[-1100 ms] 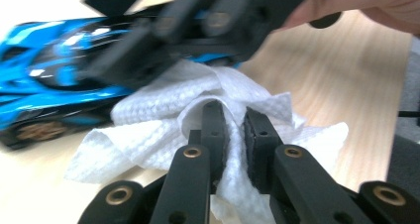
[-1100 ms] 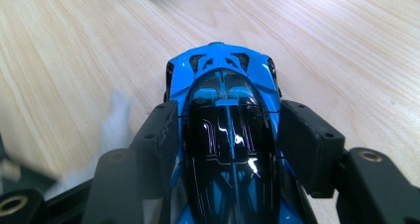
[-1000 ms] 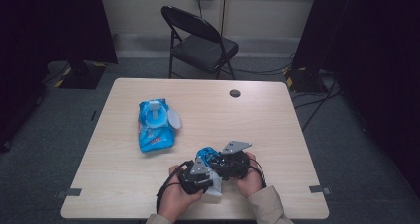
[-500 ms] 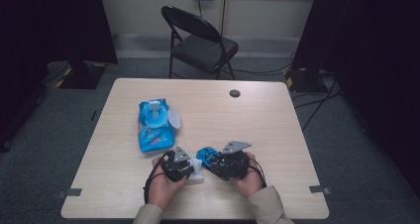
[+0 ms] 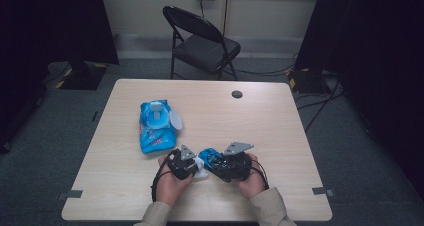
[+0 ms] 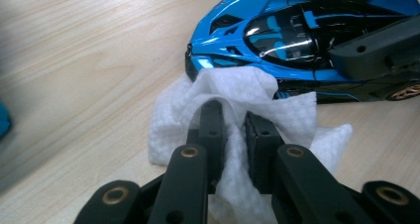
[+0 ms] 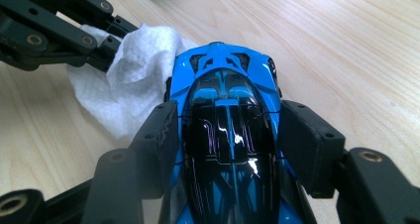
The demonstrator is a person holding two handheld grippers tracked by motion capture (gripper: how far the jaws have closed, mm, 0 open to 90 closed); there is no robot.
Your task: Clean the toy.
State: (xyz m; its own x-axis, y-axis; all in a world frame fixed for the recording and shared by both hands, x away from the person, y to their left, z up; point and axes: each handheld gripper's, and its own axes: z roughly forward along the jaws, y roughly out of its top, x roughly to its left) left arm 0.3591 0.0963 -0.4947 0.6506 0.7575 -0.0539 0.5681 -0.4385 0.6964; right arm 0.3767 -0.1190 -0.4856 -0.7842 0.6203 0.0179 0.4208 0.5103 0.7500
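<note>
Dim, bluish light covers the pale wooden table (image 5: 280,136) in the high view, its surroundings falling into near-black. Both gripper views are brighter; overhead light glints off the glossy blue-and-black toy car (image 7: 230,135). The nearest black jaws and table edges blur softly.

Your left gripper (image 5: 196,167): jaws pinched nearly together, clamping. Your right gripper (image 5: 212,161): jaws partway apart, pressing inward. Both hands low, side by side, pointing toward each other.
</note>
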